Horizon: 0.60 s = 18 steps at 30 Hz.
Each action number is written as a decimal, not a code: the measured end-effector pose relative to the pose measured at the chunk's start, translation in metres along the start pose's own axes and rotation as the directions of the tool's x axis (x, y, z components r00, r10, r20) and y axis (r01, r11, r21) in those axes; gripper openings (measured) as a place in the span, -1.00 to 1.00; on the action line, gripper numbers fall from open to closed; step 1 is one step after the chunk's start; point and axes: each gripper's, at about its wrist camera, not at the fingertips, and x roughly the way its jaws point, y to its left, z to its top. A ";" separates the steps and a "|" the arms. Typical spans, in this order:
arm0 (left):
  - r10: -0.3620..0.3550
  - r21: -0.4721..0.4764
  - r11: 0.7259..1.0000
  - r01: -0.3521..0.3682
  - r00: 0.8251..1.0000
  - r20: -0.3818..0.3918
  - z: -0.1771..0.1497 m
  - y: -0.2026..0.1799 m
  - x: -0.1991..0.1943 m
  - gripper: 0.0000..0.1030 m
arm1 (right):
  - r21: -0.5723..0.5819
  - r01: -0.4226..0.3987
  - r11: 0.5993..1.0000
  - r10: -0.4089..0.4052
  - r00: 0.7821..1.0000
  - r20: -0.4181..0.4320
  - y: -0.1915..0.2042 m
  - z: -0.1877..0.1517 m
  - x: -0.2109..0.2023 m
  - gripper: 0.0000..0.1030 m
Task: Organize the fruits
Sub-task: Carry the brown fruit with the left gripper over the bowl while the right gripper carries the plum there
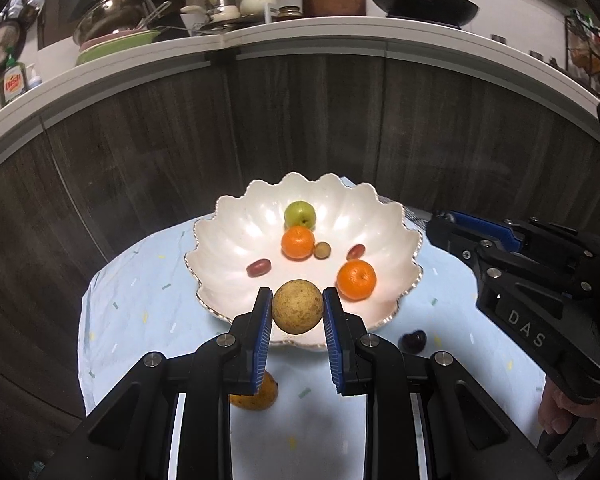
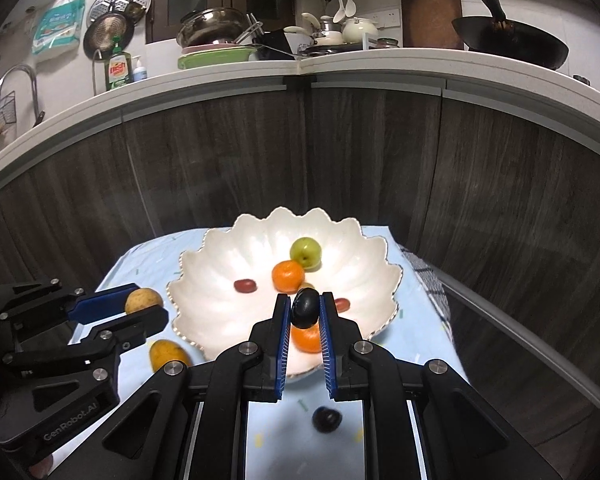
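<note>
Six fruits are already gathered in the scalloped bowl. A brown round fruit is clenched in the left gripper jaws, a dark plum in the right gripper jaws. A yellow fruit and another dark plum are left on the desk.

Bowl pearly white, silver rim; cloth pale blue, confetti flecks; oranges bright orange; plum near-black.

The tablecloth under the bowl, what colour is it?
The tablecloth is light blue with small confetti-like flecks, clearest in the left wrist view.
</note>
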 end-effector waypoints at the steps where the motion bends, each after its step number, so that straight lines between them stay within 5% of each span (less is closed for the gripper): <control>1: 0.006 -0.007 1.000 -0.006 1.000 0.001 0.002 0.001 0.002 -0.51 | -0.001 0.003 1.000 -0.003 1.000 0.003 -0.001 0.002 0.002 -0.70; 18: 0.047 -0.095 0.994 -0.047 0.999 -0.002 0.025 0.016 0.042 -0.51 | 0.002 0.021 1.000 -0.021 1.000 0.003 -0.017 0.025 0.040 -0.70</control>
